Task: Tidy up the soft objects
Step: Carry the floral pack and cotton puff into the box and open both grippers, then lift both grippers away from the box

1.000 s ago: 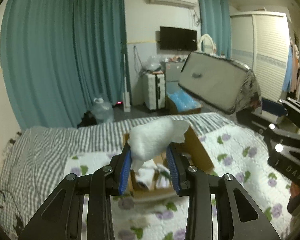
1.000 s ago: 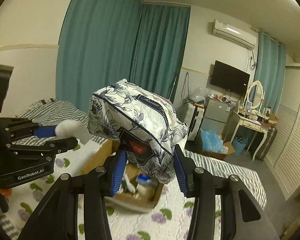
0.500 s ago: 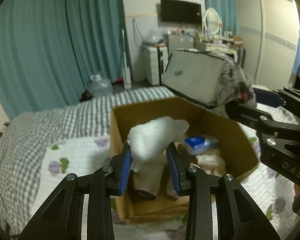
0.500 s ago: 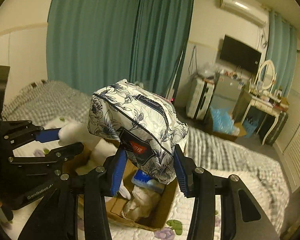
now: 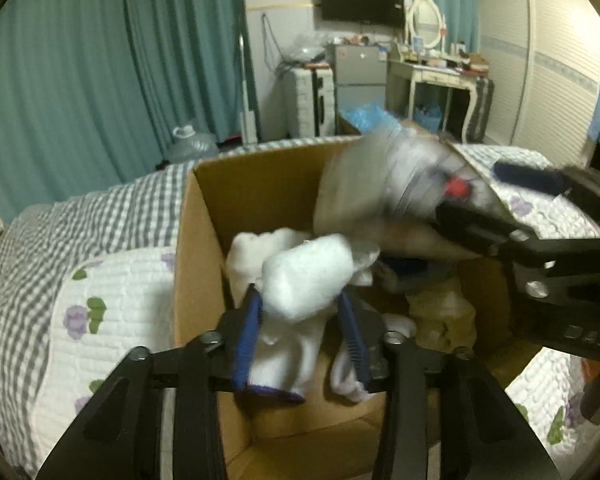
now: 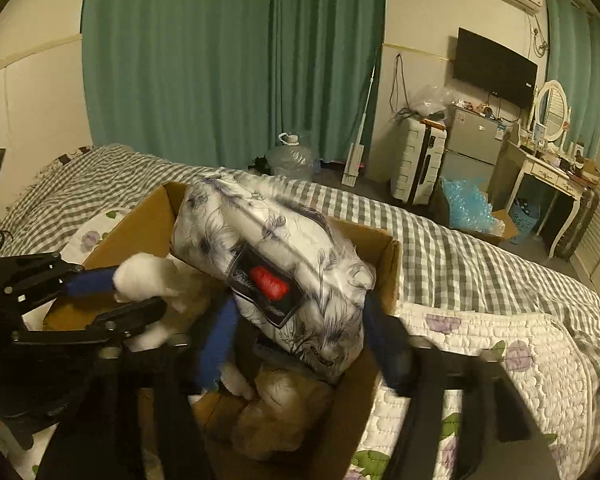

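Note:
An open cardboard box [image 5: 204, 248] stands on the bed and holds white and tan soft items. My left gripper [image 5: 302, 332] is shut on a white plush piece [image 5: 306, 280] and holds it inside the box over other white pieces. My right gripper [image 6: 300, 344] has its jaws spread wider than the floral pouch [image 6: 276, 264], which sits between them over the box's far side [image 6: 388, 264]. The pouch shows blurred in the left wrist view [image 5: 384, 188]. The left gripper also shows in the right wrist view [image 6: 112, 296].
The box rests on a white quilt with purple flowers [image 6: 500, 340] over a grey checked sheet [image 6: 440, 248]. Teal curtains [image 6: 228, 60], a water jug [image 6: 290, 156], a suitcase [image 6: 420, 160], a small fridge and a dressing table stand behind the bed.
Both grippers have come down into the box. The right gripper's jaws have opened and the floral pouch has tipped down between them. The left gripper still holds the white plush.

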Motion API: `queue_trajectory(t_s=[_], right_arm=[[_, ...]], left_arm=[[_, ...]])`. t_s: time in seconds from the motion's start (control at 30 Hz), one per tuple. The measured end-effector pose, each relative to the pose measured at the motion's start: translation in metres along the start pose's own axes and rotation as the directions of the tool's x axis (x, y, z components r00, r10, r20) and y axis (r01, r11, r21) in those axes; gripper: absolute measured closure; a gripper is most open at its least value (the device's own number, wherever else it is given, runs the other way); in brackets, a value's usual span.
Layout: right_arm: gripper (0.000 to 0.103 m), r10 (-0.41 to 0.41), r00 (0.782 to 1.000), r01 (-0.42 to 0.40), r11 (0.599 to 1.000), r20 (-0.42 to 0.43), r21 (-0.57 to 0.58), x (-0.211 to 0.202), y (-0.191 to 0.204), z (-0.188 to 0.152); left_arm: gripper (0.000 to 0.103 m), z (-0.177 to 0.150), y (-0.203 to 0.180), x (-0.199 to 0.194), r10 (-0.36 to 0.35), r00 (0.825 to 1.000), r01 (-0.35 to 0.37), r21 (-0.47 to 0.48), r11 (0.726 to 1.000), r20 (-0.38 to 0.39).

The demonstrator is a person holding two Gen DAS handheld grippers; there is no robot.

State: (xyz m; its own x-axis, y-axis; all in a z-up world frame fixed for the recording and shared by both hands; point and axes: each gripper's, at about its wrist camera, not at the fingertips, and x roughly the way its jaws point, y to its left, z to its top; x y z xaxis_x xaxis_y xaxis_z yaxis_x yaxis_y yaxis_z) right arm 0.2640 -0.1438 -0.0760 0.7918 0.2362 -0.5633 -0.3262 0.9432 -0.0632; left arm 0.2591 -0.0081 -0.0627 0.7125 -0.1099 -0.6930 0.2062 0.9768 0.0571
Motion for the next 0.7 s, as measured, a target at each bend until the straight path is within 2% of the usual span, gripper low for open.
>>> queue_trajectory(t_s=[0.03,0.13,0.23,0.3,0.37,0.47,0.5,0.53,0.6,0.7], right_arm=[[0.022,-0.007,1.000,0.007,1.000,0.011,0.004,-0.004,0.001,0.001],[0.022,-0.013,1.000,0.013,1.000,0.017,0.025,-0.019,0.002,0.007],[0.021,-0.027,0.999,0.026,0.999,0.037,0.033,-0.042,0.004,0.017],[0.016,-0.040,0.997,0.038,0.999,0.061,0.039,-0.060,0.007,0.024],[0.011,-0.048,0.995,0.044,0.998,0.089,0.045,-0.086,0.010,0.032],[0.009,-0.054,0.991,0.049,0.998,0.125,0.042,-0.125,0.018,0.044],[0.008,-0.058,0.989,0.053,0.998,0.137,0.040,-0.136,0.020,0.047],[0.007,-0.063,0.986,0.058,0.998,0.154,0.036,-0.153,0.024,0.051],[0.003,-0.068,0.982,0.063,0.997,0.178,0.036,-0.178,0.029,0.058],[0.000,-0.066,0.972,0.060,0.998,0.225,0.032,-0.224,0.040,0.066]], left_arm=[[0.045,-0.001,0.000,-0.001,0.001,1.000,-0.001,0.003,1.000,-0.005],[0.037,-0.004,0.000,-0.010,0.008,1.000,-0.009,0.015,1.000,0.016],[0.036,-0.002,-0.001,-0.030,0.008,0.999,-0.009,0.022,1.000,0.047],[0.036,0.001,0.001,-0.046,0.021,0.998,-0.022,0.017,1.000,0.066],[0.035,0.005,0.005,-0.063,0.031,0.996,-0.032,0.007,0.999,0.086],[0.035,0.012,0.012,-0.101,0.044,0.990,-0.043,-0.008,0.999,0.136],[0.031,0.014,0.014,-0.110,0.046,0.988,-0.045,-0.009,0.999,0.148],[0.015,0.016,0.015,-0.128,0.053,0.983,-0.052,-0.011,0.999,0.173],[0.003,0.018,0.016,-0.157,0.070,0.975,-0.068,-0.016,0.998,0.213],[0.003,0.019,0.021,-0.198,0.092,0.951,-0.090,-0.020,0.996,0.295]])
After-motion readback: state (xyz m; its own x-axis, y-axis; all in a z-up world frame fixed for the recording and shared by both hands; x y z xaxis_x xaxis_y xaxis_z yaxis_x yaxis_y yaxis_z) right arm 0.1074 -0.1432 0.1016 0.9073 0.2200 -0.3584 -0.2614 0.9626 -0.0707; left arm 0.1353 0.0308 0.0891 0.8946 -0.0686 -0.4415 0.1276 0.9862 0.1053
